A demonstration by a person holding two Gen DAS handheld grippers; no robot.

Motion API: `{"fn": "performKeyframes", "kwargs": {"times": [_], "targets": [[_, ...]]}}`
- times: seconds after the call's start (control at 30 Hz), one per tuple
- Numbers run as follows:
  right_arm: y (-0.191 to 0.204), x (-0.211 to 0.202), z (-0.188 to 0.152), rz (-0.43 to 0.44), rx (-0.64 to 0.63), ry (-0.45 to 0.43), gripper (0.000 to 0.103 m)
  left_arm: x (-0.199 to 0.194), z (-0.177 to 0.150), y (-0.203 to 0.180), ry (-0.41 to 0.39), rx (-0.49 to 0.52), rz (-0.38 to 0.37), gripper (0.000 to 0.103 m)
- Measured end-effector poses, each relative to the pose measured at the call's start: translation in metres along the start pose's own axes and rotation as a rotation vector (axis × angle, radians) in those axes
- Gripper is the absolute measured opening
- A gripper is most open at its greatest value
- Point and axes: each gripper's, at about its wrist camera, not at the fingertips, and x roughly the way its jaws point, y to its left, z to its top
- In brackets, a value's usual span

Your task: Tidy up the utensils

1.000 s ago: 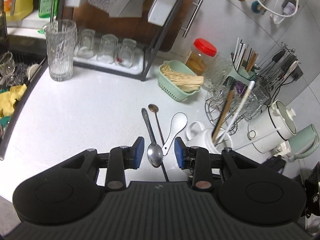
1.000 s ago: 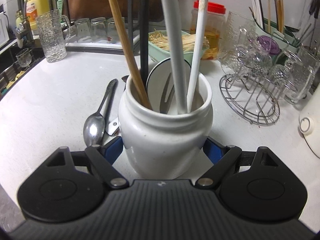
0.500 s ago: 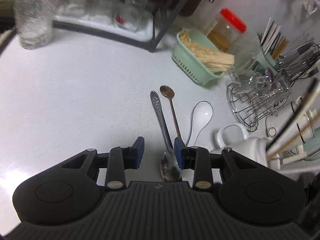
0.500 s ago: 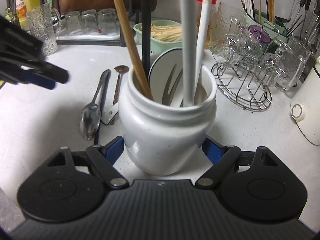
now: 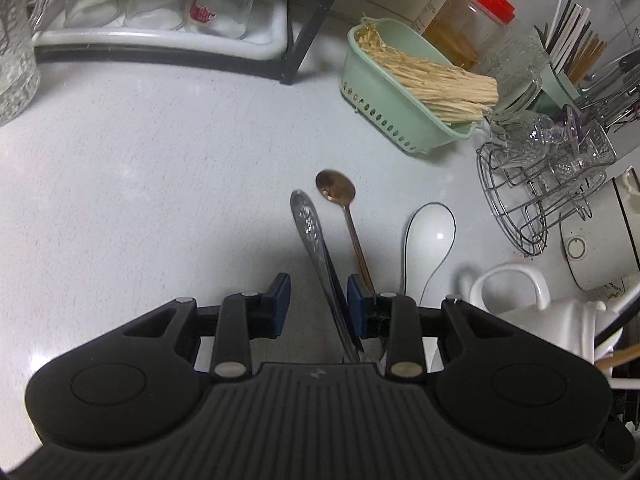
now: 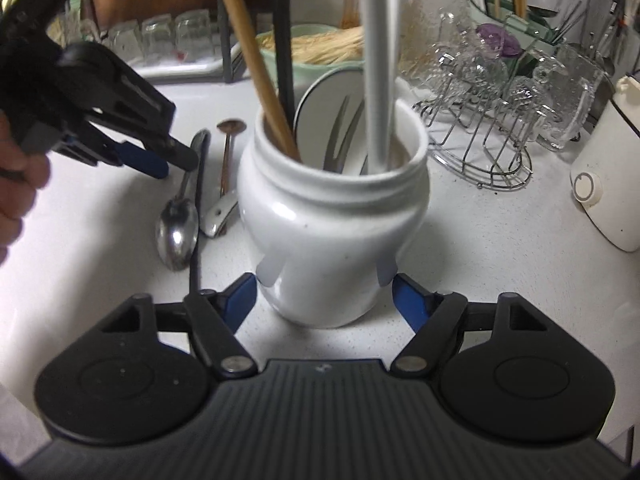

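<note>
Left gripper (image 5: 316, 304) over the spoons, right gripper (image 6: 324, 292) around the white jar (image 6: 332, 232).

Left gripper, narrow gap, nothing gripped: steel spoon (image 5: 316, 248) handle runs up between its pads, close to the right one, lying on the bench (image 5: 140, 184). Copper spoon (image 5: 340, 200) just right of it at frame centre, white ceramic spoon (image 5: 428, 236) further right. Right gripper jaws closing, jar between the blue pads at lower centre; whether the pads touch it, cannot tell. Jar holds a wooden stick (image 6: 252, 56) and a grey handle (image 6: 378, 64). Green basket (image 5: 392, 120) upper right in the left view.
</note>
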Motion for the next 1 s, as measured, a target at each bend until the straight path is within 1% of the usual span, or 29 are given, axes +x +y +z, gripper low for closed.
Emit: {"fn": "performKeyframes", "kwargs": {"times": [0.07,0.13,0.23,0.33,0.43,0.5,0.57,0.63,0.7,0.8,1.0], "targets": [[0.000,-0.005,0.003,-0.007,0.013,-0.031,0.091,0.002,0.006,-0.002,-0.007,0.009,0.015,0.036],[-0.001,-0.008,0.008,-0.016,0.023,-0.055,0.093,0.005,0.011,-0.003,-0.010,0.015,0.020,0.035],[-0.003,-0.011,0.018,-0.022,0.036,-0.092,0.097,0.009,0.022,-0.004,-0.019,0.025,0.047,0.035],[-0.003,-0.012,0.025,-0.017,0.026,-0.124,0.097,0.012,0.033,-0.002,-0.024,0.026,0.071,0.035],[0.001,-0.005,0.029,-0.016,-0.009,-0.099,0.097,0.015,0.041,-0.002,-0.006,0.028,0.077,0.035],[0.003,-0.005,0.030,-0.011,-0.010,-0.095,0.097,0.018,0.045,-0.006,0.023,0.051,0.085,0.035],[0.004,-0.004,0.030,-0.006,-0.015,-0.089,0.097,0.021,0.049,-0.008,0.056,0.049,0.075,0.034],[0.004,-0.003,0.030,-0.010,-0.023,-0.086,0.097,0.024,0.053,-0.013,0.085,0.071,0.085,0.024],[0.004,-0.002,0.030,-0.006,-0.016,-0.082,0.097,0.027,0.054,-0.018,0.101,0.091,0.113,0.019],[0.002,-0.002,0.031,-0.002,-0.011,-0.081,0.097,0.028,0.052,-0.021,0.102,0.126,0.126,0.018],[-0.001,0.001,0.031,0.008,-0.016,-0.082,0.097,0.020,0.046,-0.011,0.080,0.081,0.110,0.015]]}}
